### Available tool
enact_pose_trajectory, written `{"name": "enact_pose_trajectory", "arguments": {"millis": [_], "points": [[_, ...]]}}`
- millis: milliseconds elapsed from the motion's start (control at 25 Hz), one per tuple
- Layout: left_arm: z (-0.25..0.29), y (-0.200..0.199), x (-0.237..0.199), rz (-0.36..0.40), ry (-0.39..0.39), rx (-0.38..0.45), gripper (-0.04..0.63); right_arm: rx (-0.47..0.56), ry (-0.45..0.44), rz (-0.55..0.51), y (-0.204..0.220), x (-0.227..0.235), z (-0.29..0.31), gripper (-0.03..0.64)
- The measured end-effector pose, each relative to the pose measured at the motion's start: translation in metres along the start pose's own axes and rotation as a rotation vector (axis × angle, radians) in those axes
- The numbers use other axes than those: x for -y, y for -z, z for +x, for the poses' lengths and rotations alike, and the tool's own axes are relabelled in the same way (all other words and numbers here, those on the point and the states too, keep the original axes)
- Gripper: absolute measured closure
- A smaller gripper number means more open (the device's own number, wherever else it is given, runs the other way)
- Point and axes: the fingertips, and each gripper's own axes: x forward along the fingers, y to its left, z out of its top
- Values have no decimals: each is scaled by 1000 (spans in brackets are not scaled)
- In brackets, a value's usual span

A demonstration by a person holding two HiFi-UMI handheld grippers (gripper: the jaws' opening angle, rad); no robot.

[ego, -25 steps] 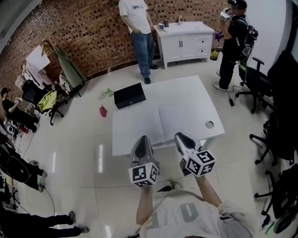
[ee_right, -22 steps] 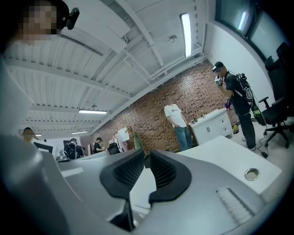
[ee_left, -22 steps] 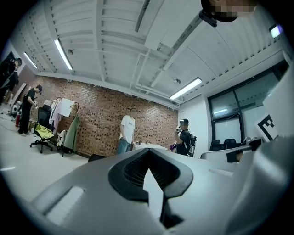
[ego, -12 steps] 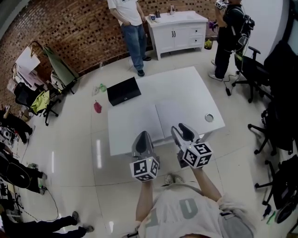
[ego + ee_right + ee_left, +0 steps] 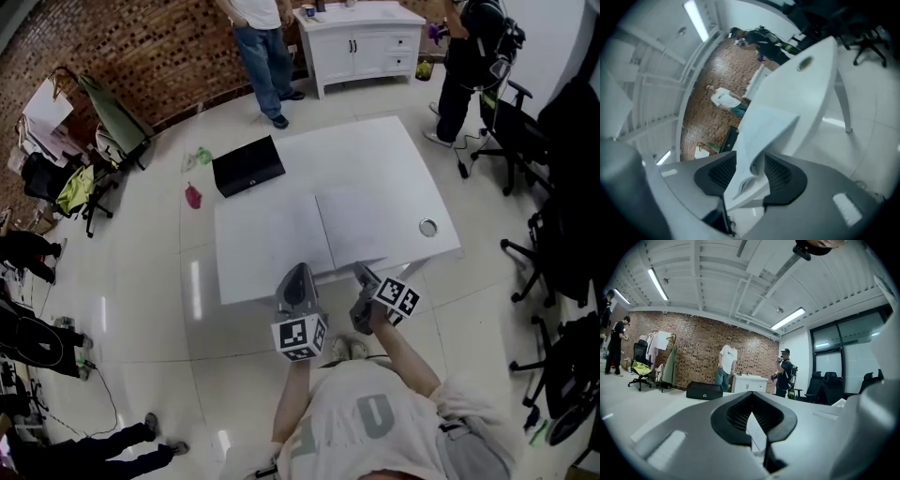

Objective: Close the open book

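White book (image 5: 366,230) open flat, spread sideways

Matt paper book (image 5: 361,230), glossy tiled floor (image 5: 141,272)

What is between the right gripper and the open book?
Nothing: the right gripper view shows the right gripper, jaws just opened wider, straddling the near edge of the open book without pressing it.

Both grippers have come down to the near edge of the table (image 5: 375,155). The left gripper (image 5: 298,275) sank a little. The right gripper (image 5: 362,274) dropped further and rolled onto its side. Its jaws have just been opening, and the book (image 5: 761,124) now has its near edge between them.
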Motion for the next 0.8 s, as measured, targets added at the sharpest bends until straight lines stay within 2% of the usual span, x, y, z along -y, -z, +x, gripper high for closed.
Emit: {"name": "enact_pose_trajectory", "arguments": {"millis": [200,400,520,560,680,800], "points": [[7,3,-17,-8,-33,-13,583,15,-17,210,0,19,19,434],[9,6,-25,-9,-52,-23,583,19,17,252,-1,31,30,447],[11,6,-32,-8,-59,-28,582,46,41,304,-4,37,36,508],[12,6,-34,-9,-62,-30,582,58,52,307,-5,38,37,548],[13,8,-39,-13,-71,-37,582,84,61,237,-9,28,34,572],[13,6,-44,-24,-84,-37,583,88,22,55,-8,-5,30,595]]}}
